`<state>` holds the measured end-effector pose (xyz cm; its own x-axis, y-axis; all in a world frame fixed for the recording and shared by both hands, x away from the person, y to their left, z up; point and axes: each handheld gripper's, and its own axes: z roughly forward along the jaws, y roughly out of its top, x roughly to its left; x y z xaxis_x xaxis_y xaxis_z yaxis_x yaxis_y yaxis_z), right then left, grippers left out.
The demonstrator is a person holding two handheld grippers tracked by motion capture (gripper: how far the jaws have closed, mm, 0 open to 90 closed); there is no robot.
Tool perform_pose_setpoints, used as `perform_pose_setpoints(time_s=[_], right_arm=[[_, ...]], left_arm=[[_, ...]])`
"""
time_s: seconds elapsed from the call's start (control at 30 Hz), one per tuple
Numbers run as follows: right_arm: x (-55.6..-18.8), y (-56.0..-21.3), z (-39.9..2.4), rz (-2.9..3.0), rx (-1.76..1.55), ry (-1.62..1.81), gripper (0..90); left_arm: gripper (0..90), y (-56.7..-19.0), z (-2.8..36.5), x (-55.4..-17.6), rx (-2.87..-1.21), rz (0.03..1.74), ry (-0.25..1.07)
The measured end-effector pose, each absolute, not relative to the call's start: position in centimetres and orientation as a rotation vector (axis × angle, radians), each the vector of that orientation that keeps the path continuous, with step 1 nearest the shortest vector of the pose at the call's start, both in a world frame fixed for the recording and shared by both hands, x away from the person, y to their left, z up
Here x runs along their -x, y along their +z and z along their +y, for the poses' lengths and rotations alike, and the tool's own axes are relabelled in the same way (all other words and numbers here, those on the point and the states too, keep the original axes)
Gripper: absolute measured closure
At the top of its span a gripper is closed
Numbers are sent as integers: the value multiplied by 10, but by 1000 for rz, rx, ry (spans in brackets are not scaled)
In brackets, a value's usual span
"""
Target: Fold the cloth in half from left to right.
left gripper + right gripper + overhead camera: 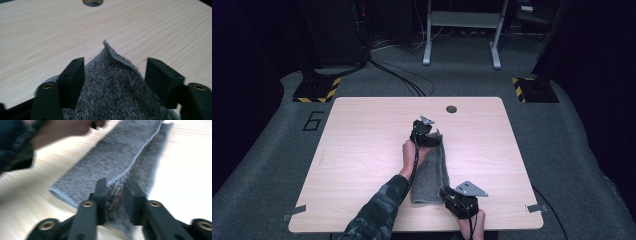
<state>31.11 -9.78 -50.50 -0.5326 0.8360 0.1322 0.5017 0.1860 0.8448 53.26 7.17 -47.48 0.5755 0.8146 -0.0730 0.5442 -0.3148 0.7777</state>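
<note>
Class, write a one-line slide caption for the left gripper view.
Open left gripper over a raised corner of the folded grey towel on the wooden table.

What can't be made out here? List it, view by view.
- High view: the near end of the grey towel lies under the right claw, too small to tell whether it is gripped.
- Right claw view: motion blur; whether the pads press the towel edge is unclear.
- Left claw view: the left claw stands open around the towel's raised corner; the rest of the towel is cut off by the bottom edge.
</note>
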Motion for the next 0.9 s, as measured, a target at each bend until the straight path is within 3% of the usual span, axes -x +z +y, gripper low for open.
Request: perform_pose_setpoints(time_s=[0.07,0.13,0.5,0.9], right_arm=[[-311,-505,-102,2103,-1274,1282,660],[-311,-504,-115,2059,-1332,1286,574],[-331,-498,-124,2106,-1335,1164,349],[-347,-514,-116,2140,-1319,1066,235]], left_arm=[[240,-472,74,-530,-2004,1083,435],[211,-465,83,-524,-2007,1073,439],[171,-478,127,-485,-2084,1062,414],[168,-504,143,-427,-2134,1035,418]])
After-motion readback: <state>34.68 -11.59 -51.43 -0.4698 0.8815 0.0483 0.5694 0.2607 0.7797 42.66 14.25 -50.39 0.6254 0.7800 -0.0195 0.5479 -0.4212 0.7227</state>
